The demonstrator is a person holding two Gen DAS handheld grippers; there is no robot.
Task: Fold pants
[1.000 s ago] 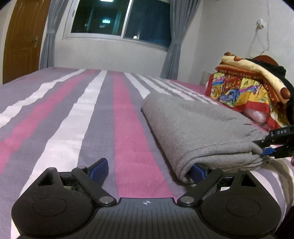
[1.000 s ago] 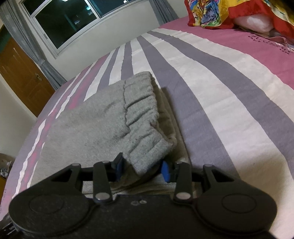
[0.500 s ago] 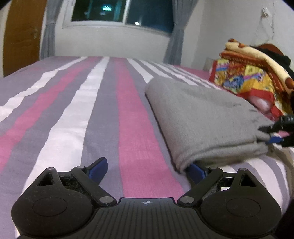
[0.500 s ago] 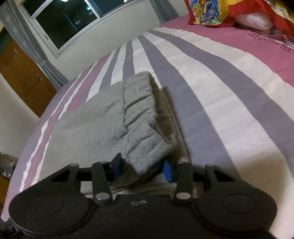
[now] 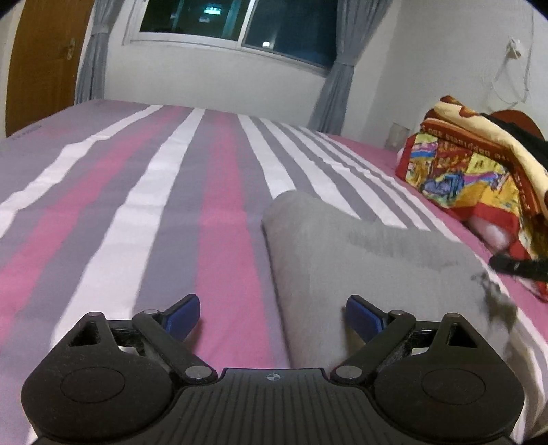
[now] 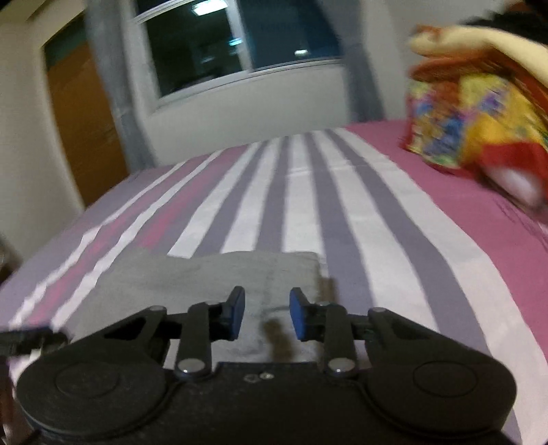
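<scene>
The grey pants (image 5: 370,267) lie folded into a thick rectangle on the striped bed (image 5: 144,212). My left gripper (image 5: 274,316) is open and empty, raised above the near left edge of the fold, with its right pad over the cloth. In the right wrist view the folded pants (image 6: 212,277) lie just below and ahead of my right gripper (image 6: 267,316), which is open and empty above them. The right gripper's tip shows in the left wrist view (image 5: 513,265) at the far right edge.
A colourful folded blanket (image 5: 472,167) with a pillow under it is piled at the head of the bed on the right. A window with grey curtains (image 5: 236,30) and a wooden door (image 5: 44,58) are beyond the bed's far side.
Both grippers have lifted up and off the pants. The right gripper let go of the waistband it had between its pads and swung upward. The pants stay folded.
</scene>
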